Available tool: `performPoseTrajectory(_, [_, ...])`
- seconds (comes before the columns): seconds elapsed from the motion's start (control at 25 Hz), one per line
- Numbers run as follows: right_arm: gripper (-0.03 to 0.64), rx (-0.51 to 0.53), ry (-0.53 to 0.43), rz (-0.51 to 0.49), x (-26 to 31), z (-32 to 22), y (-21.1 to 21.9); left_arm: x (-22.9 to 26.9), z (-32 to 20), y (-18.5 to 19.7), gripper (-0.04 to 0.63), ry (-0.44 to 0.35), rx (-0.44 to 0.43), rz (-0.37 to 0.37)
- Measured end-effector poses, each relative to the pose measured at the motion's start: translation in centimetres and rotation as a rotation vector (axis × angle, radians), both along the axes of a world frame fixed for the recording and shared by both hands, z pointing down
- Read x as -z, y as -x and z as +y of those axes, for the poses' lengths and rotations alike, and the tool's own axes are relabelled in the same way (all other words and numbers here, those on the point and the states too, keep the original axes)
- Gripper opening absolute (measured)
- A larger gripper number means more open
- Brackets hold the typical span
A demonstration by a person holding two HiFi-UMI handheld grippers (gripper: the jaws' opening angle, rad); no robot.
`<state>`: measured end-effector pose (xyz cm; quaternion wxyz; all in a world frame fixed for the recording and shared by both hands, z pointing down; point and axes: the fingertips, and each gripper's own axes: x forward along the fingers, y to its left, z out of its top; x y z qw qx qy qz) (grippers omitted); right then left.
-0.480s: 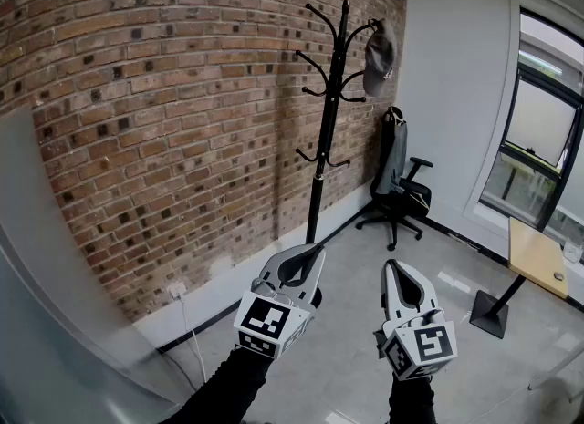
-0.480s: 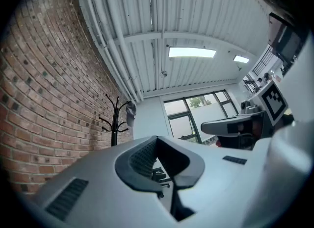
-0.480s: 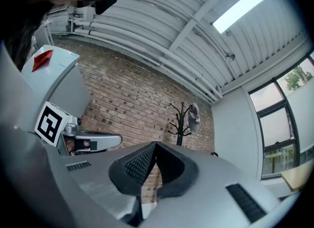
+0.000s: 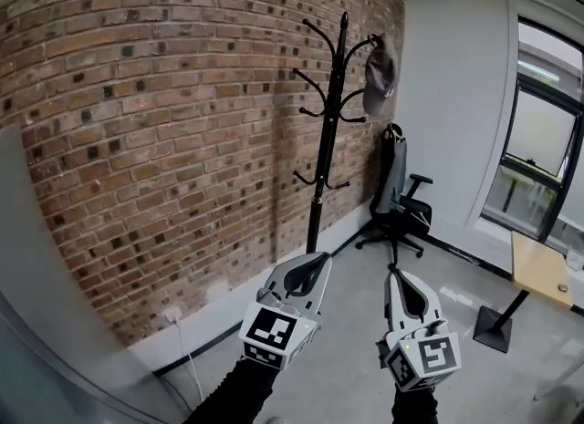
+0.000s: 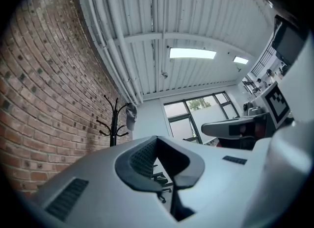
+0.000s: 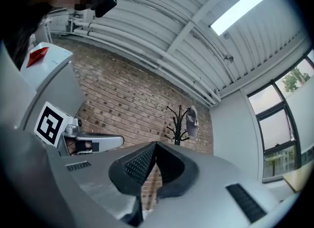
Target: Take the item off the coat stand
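Observation:
A black coat stand (image 4: 321, 139) rises by the brick wall, well ahead of me. A grey cap (image 4: 378, 76) hangs from an upper right hook. The stand and the cap (image 5: 130, 116) also appear small in the left gripper view, and the cap (image 6: 191, 121) in the right gripper view. My left gripper (image 4: 318, 263) is low in the head view, jaws together and empty. My right gripper (image 4: 396, 278) is beside it, also shut with nothing in it. Both are far short of the stand.
A black office chair (image 4: 400, 199) stands behind the coat stand near the corner. A wooden desk (image 4: 540, 272) with a black base (image 4: 493, 329) is at the right by the window. A white cable (image 4: 187, 345) runs down the wall at left. Grey floor lies between me and the stand.
The view has shifted slightly and the stand sits a little closer. Both grippers have drifted a bit lower and rightward in the head view, still shut.

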<state>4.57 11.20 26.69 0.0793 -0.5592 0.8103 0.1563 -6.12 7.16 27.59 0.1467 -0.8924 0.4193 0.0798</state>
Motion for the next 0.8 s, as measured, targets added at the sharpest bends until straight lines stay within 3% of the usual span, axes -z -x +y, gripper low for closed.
performPoseTrajectory(0.32, [0.009,-0.039,-0.014,0.021,0.4,-9.2,-0.7,0.1,-9.6,0.3,0.007,0.009,-0.018,0.015])
performPoseTrajectory(0.56, [0.009,-0.043,-0.015,-0.048,2.0,-15.0,-0.7,1.2,-15.4,0.3,0.008,0.002,-0.019,0.040])
performPoseTrajectory(0.72, [0.009,-0.092,-0.022,0.046,1.2,-18.5,-1.8,1.8,-18.2,0.0,0.008,-0.009,-0.030,0.039])
performPoseTrajectory(0.8, [0.009,-0.097,-0.018,0.047,1.3,-19.9,-2.5,2.2,-19.6,-0.4,0.006,-0.013,-0.028,0.043])
